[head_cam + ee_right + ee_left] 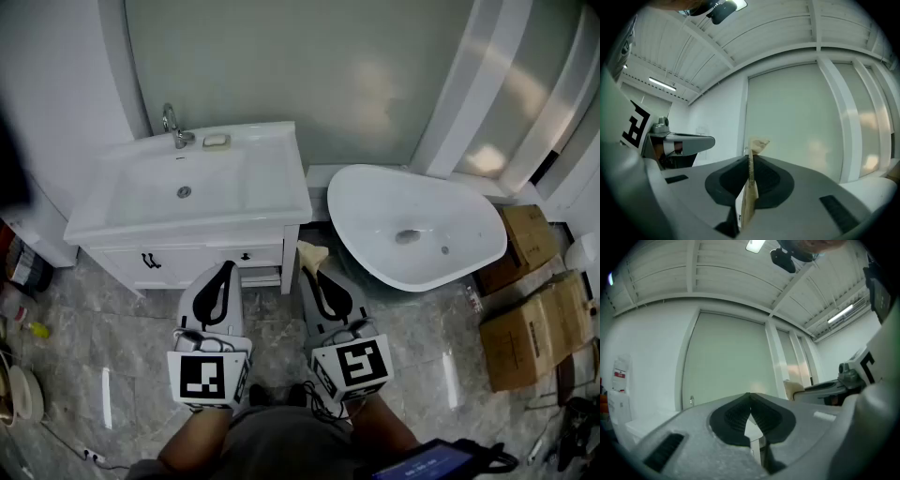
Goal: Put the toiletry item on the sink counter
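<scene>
The right claw is closed on a thin flat sachet, held just off the counter's near right corner; it is judged light and floppy, best pinched across its faces

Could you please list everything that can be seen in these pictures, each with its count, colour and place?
sink counter: one, white, upper left
cabinet: one, white with dark handles, under the sink counter
tap: one, silver, back edge of the counter
small block: one, pale, beside the tap; perhaps soap
loose basin: one, white, right of the counter
cardboard boxes: at least two, brown, far right
floor: grey marbled tiles
packet: one, beige, flat, between the right gripper's jaws
left gripper: grey and black, jaws together, empty
right gripper: grey and black, shut on the packet
</scene>
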Motion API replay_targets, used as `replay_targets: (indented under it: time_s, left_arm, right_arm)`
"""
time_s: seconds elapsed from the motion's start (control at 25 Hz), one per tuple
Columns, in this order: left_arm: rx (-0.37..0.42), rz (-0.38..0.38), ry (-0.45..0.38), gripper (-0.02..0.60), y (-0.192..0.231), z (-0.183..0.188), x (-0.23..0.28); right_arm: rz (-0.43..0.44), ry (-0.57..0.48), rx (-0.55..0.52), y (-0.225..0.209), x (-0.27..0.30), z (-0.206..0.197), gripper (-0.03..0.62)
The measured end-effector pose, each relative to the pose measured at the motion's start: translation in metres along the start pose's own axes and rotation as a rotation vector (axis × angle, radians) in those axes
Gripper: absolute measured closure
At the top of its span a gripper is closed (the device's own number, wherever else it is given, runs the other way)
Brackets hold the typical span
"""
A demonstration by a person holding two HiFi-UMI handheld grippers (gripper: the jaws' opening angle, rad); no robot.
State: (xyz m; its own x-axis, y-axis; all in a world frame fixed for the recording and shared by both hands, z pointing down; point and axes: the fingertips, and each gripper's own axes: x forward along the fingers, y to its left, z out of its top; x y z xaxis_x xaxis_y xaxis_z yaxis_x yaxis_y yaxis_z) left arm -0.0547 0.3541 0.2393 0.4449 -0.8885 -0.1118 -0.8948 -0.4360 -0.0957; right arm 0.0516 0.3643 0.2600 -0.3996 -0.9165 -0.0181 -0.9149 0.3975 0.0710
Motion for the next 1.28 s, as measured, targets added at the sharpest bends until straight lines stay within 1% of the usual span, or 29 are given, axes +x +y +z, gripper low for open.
replay_targets:
  time_s: [0.32, 0.52, 0.88, 1.08, 1.28]
  left_arm:
    - [0.002, 0.003, 0.019, 0.568, -0.014, -0.002, 0.002]
    - [0.009, 0.009, 0.029, 0.567, -0.027, -0.005, 0.009]
    - [0.024, 0.062, 0.061, 0.566, -0.044, -0.015, 0.020]
    - [0.028, 0.103, 0.081, 0.568, -0.037, -0.021, 0.027]
    - [0.034, 0.117, 0.091, 0.568, -0.032, -0.024, 0.036]
  right_arm:
    - [0.004, 0.007, 0.010, -0.010, -0.008, -0.006, 0.563]
    - [0.014, 0.002, 0.033, -0.025, -0.013, -0.009, 0.563]
    - [0.071, 0.000, 0.041, -0.051, -0.012, -0.014, 0.563]
    - [0.087, 0.001, 0.043, -0.061, -0.001, -0.014, 0.563]
    - [0.102, 0.002, 0.054, -0.066, 0.012, -0.016, 0.563]
